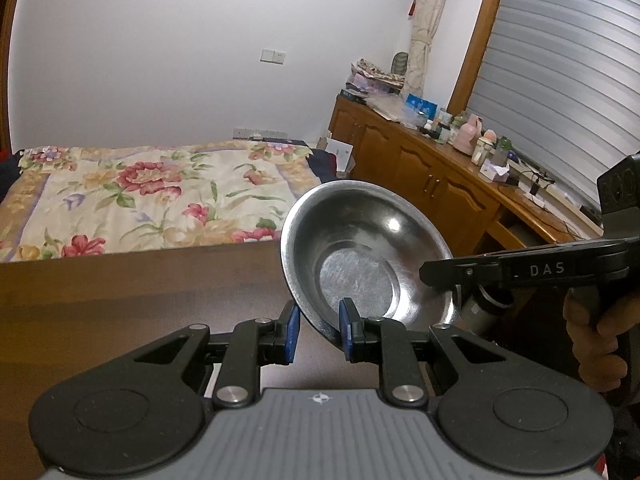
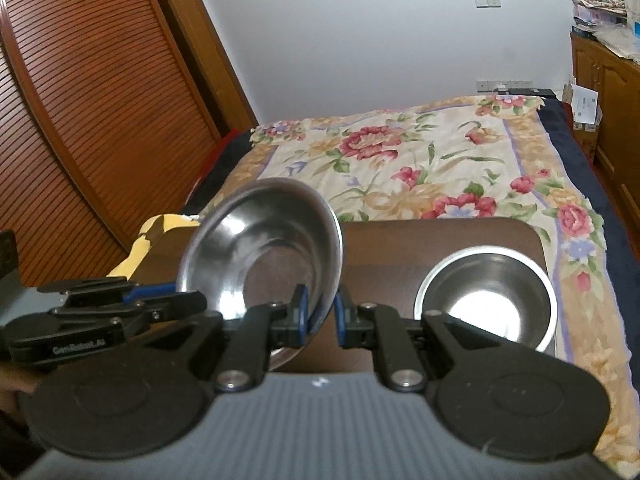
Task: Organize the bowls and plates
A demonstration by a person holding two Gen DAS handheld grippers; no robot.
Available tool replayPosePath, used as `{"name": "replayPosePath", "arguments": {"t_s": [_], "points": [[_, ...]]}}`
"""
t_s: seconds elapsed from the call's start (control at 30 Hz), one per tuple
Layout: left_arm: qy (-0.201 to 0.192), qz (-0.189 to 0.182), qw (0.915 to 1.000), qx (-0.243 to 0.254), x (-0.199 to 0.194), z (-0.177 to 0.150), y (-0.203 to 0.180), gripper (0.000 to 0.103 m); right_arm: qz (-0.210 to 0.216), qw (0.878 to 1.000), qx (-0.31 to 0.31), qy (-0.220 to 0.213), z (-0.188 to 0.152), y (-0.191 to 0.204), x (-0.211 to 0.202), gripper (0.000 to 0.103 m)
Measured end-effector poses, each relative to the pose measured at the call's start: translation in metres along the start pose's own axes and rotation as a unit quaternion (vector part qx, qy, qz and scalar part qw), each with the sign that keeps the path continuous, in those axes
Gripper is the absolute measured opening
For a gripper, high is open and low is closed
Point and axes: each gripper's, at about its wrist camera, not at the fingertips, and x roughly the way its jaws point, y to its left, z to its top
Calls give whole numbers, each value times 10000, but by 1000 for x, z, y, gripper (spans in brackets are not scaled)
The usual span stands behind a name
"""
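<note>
A steel bowl hangs tilted above the brown table, its hollow facing the left wrist camera. My left gripper is shut on its lower rim, blue pads on either side of the wall. My right gripper comes in from the right and clamps the opposite rim. In the right wrist view the same bowl leans left, with my right gripper shut on its near edge and my left gripper on its left edge. A second steel bowl stands upright on the table to the right.
A bed with a floral quilt lies just beyond the table. A wooden cabinet crowded with bottles runs along the right. Louvered wooden doors stand at the left, with a yellow cloth below them. A person's hand holds the right gripper's handle.
</note>
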Motion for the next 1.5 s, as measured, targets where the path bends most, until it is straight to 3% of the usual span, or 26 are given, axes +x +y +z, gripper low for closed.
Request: {"name": "replayPosePath", "arguments": {"t_s": [1.17, 1.5], "points": [[345, 18, 9990, 295, -46, -99, -31, 24, 501, 9981, 237, 254, -102, 10, -37, 16], [496, 21, 9987, 122, -51, -114, -31, 25, 502, 9981, 296, 217, -117, 14, -39, 16]]}}
